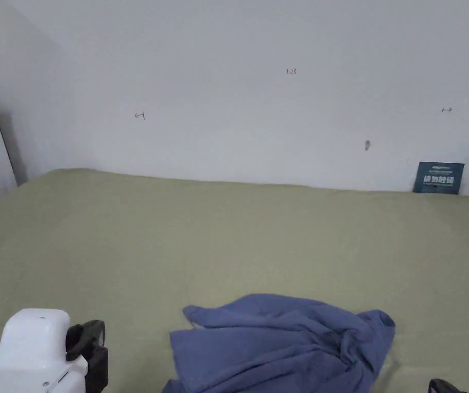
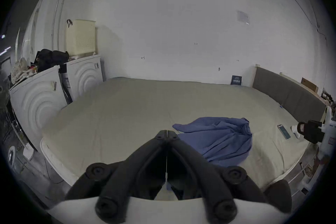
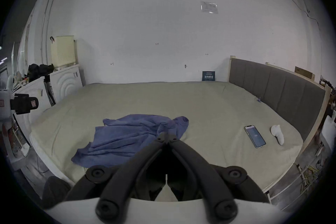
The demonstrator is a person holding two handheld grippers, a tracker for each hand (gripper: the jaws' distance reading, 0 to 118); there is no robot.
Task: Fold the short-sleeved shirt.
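Lying crumpled on the bed [image 1: 126, 245], the blue shirt [image 3: 131, 137] looks soft and light; take its edge. The left gripper [image 2: 166, 132] and right gripper [image 3: 166, 139] are pressed together, empty.

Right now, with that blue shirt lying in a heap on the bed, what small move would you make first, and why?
Probably open the left gripper and bring it down to the near edge of the blue shirt. The shirt lies crumpled on the bed, nothing holds it, and both the left gripper and the right gripper are shut on nothing above it. It likely needs spreading flat before any fold.
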